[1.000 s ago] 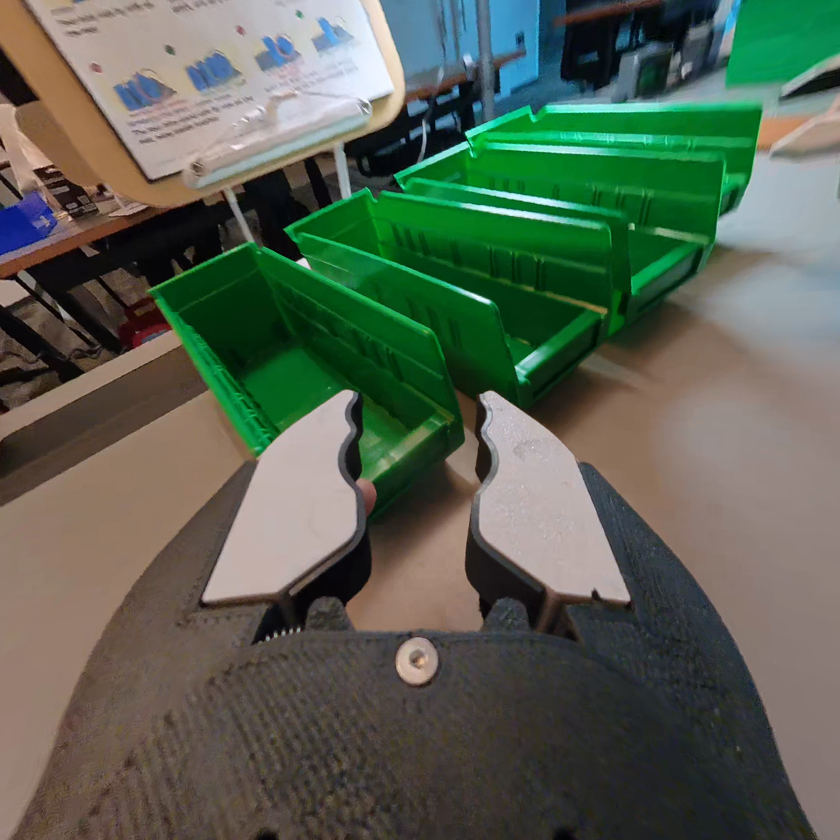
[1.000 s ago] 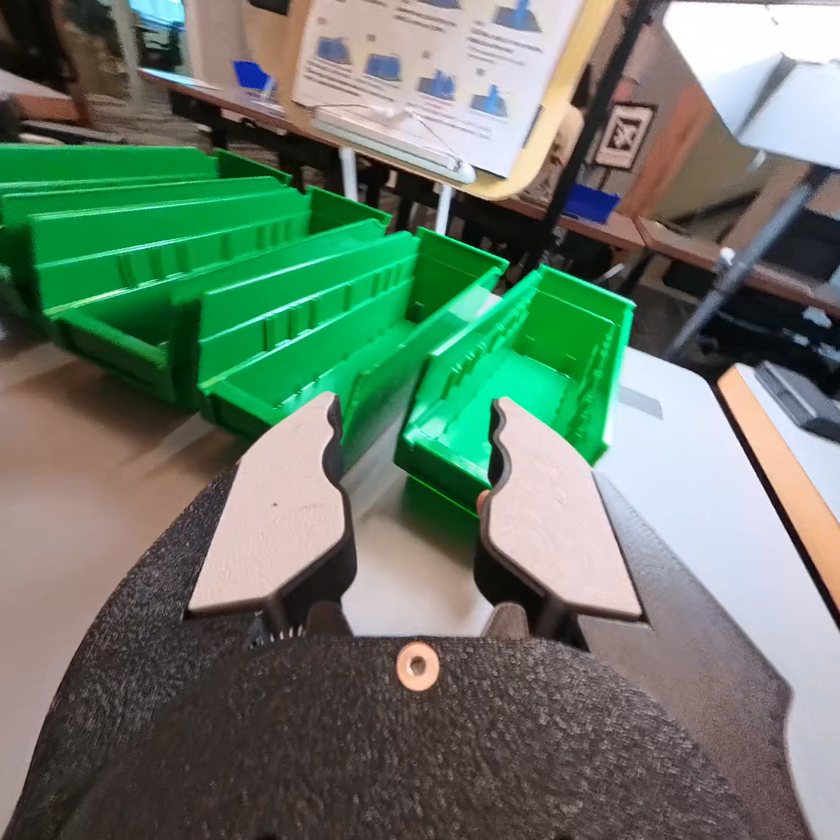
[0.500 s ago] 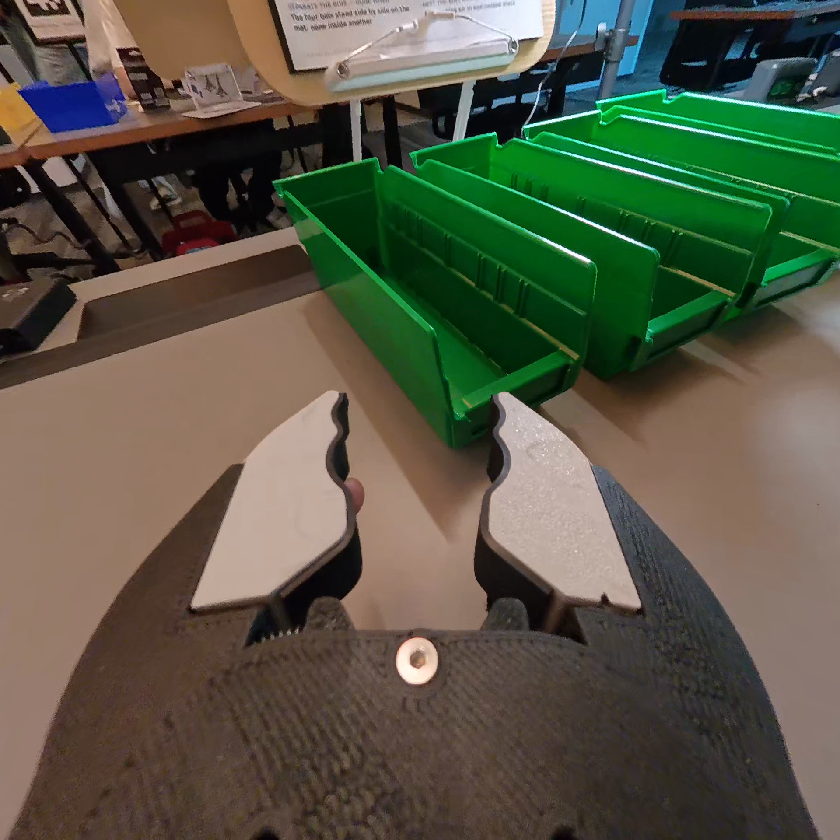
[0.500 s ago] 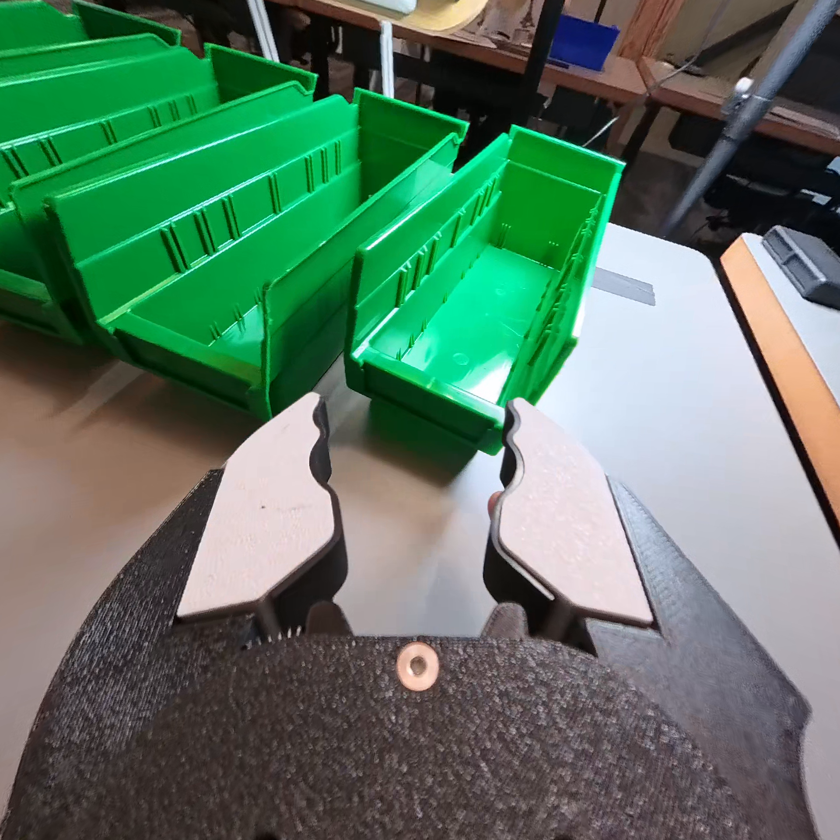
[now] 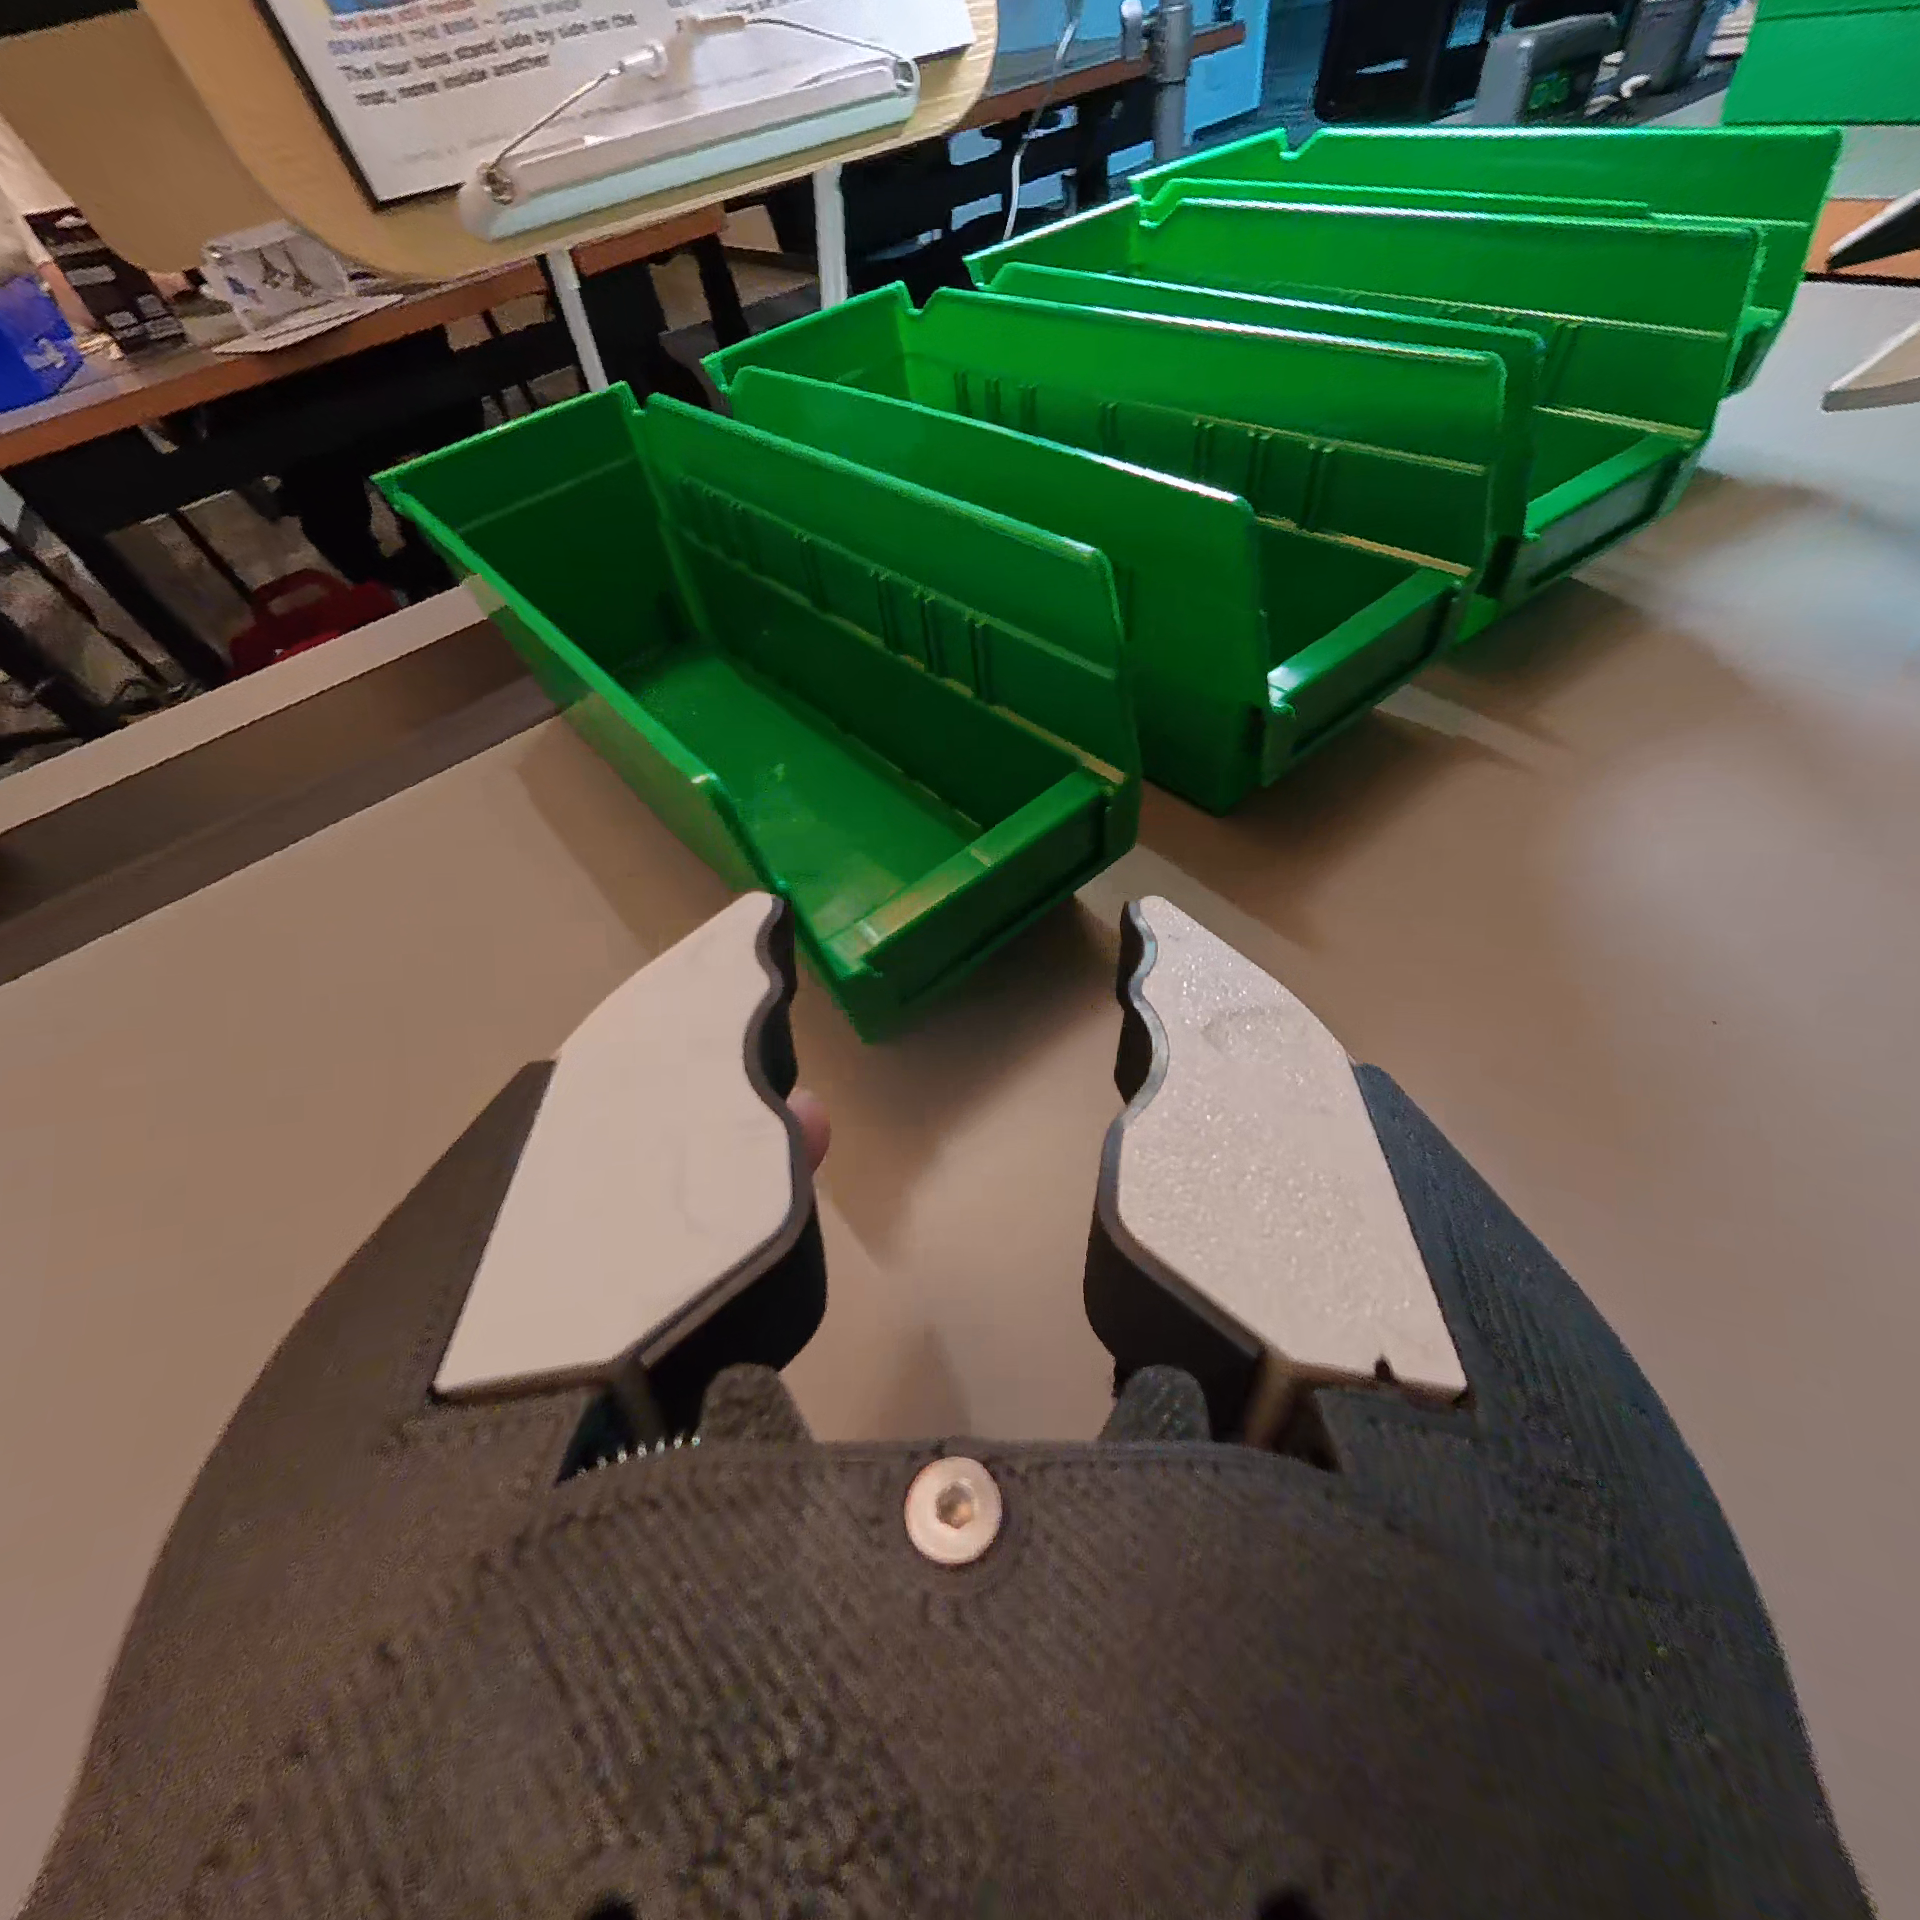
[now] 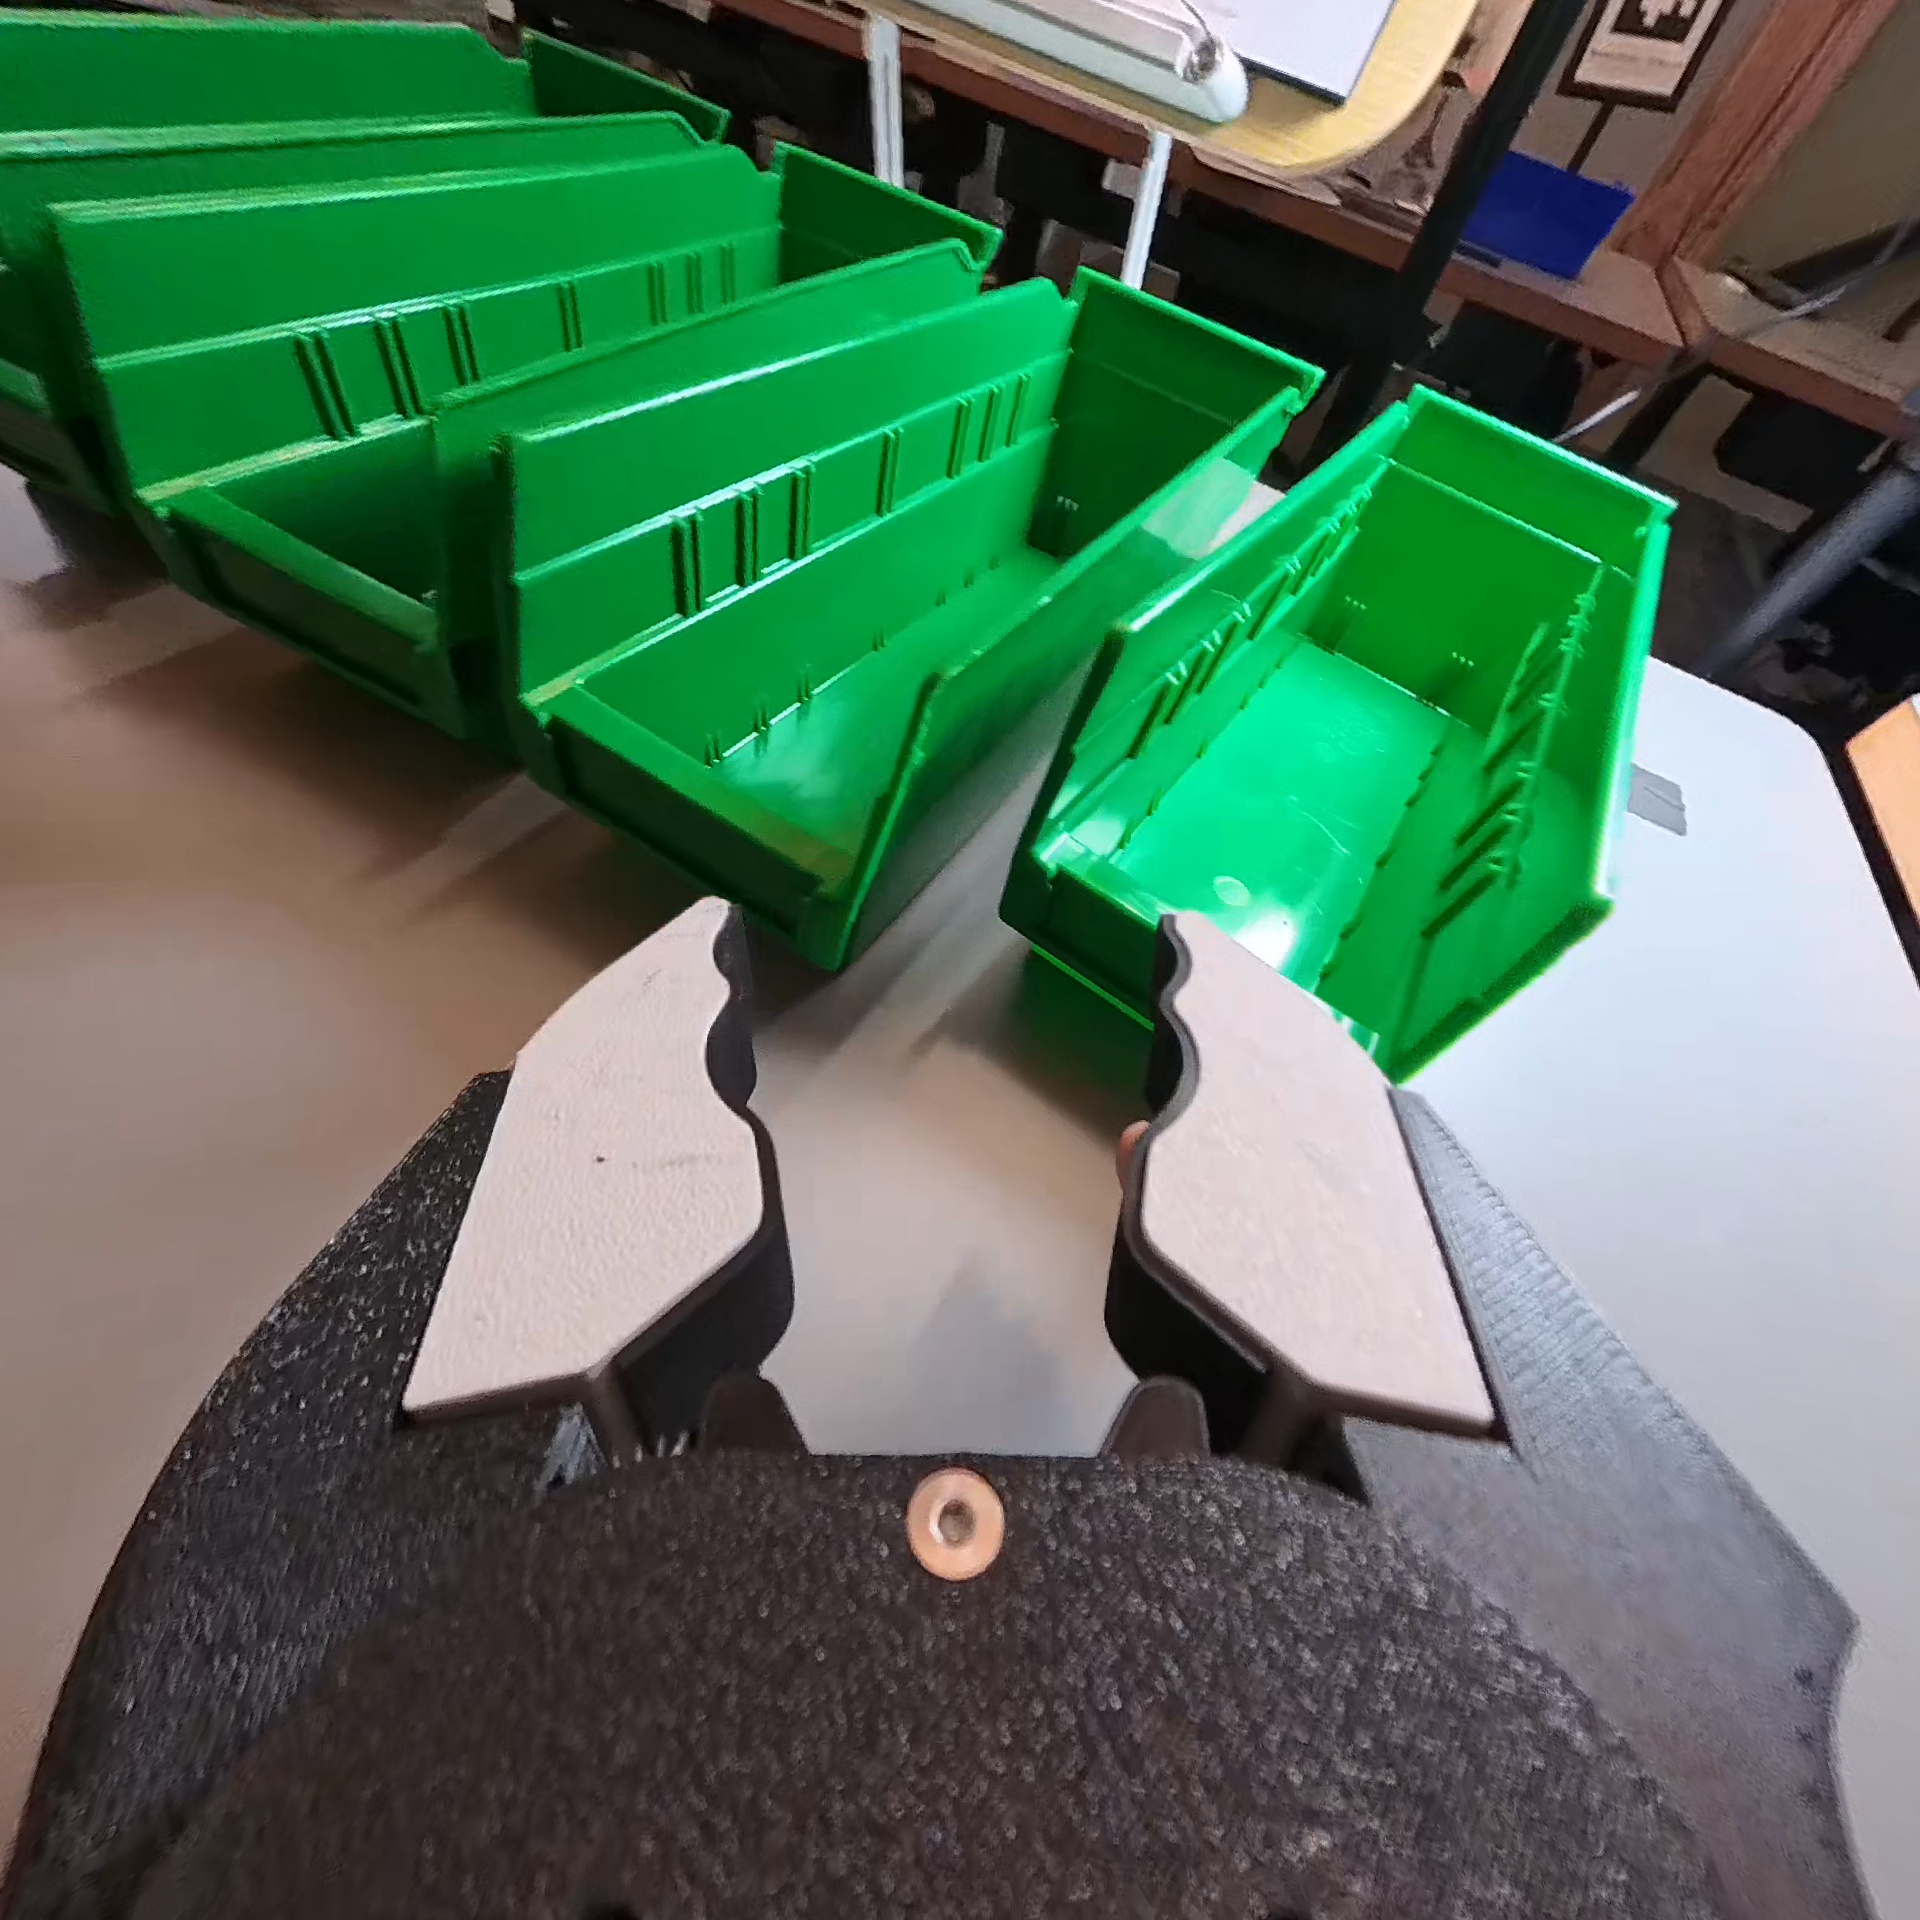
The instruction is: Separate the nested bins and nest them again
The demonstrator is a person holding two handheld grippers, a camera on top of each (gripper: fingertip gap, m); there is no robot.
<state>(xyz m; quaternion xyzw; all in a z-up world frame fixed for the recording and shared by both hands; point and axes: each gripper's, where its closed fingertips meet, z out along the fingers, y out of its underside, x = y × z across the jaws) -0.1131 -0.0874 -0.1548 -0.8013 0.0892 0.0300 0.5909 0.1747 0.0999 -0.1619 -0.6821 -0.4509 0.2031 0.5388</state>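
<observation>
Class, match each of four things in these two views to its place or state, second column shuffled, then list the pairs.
1 green bins
2 clipboard
3 left gripper
4 blue box

a: jaws open, holding nothing
b: on the back bench
c: on a stand behind the bins
d: side by side on the table

Pairs: 1-d, 2-c, 3-a, 4-b

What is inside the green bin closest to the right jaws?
Nothing: the nearest green bin shows only its bare, shiny floor. The right gripper hides a little of the front corner.

Spread hand-held gripper before green bins
</observation>
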